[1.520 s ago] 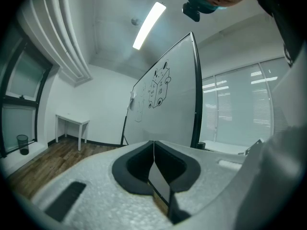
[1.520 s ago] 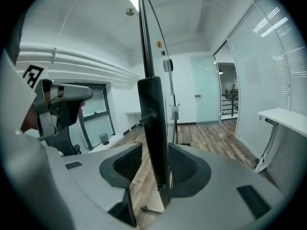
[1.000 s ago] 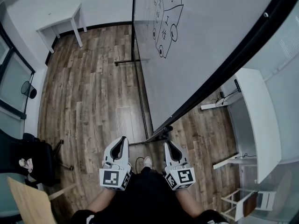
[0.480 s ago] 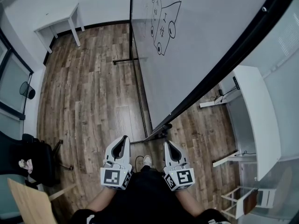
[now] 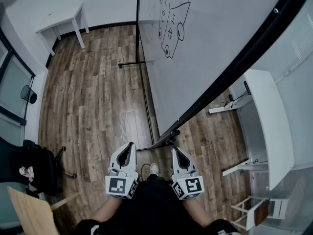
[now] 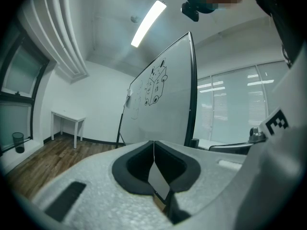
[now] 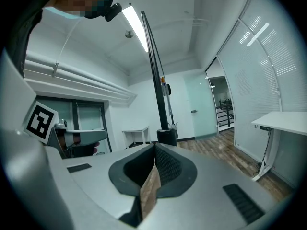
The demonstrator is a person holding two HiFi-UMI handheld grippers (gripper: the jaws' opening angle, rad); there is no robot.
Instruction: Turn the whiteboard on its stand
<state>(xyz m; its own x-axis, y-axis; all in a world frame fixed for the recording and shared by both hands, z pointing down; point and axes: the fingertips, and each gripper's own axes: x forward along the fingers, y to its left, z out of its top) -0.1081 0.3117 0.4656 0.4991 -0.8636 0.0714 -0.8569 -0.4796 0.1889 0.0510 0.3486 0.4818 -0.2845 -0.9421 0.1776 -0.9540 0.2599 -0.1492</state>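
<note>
Ahead of the person and slightly to the right, a large white whiteboard with a black frame (image 5: 215, 38) stands on its black metal stand (image 5: 146, 106) over the brown wood-plank floor (image 5: 93, 106). A black marker drawing of a boxy vehicle (image 5: 171, 18) sits on the far part of its face. The near foot of the stand (image 5: 171, 137) rests on the floor just in front of the grippers, not touching either one.

The left gripper (image 5: 129, 146), white with a marker cube at its back, is held low before the person's body. Its jaws are closed tip to tip with nothing between them. In the left gripper view the same gripper (image 6: 153, 145) faces the board's white face (image 6: 165, 109), which stands well apart from it.

The right gripper (image 5: 175, 150) is held beside the left one, and the two do not touch. Its jaws are also pressed together and empty. In the right gripper view this gripper (image 7: 154, 147) looks at the board nearly edge-on: the black frame (image 7: 154, 80) rises straight ahead as a thin dark line.

A small white table (image 5: 61, 23) stands in the far left corner of the room. A long white desk (image 5: 266, 116) runs along the right side, behind the board. A black office chair (image 5: 29, 165) sits at the left edge.
</note>
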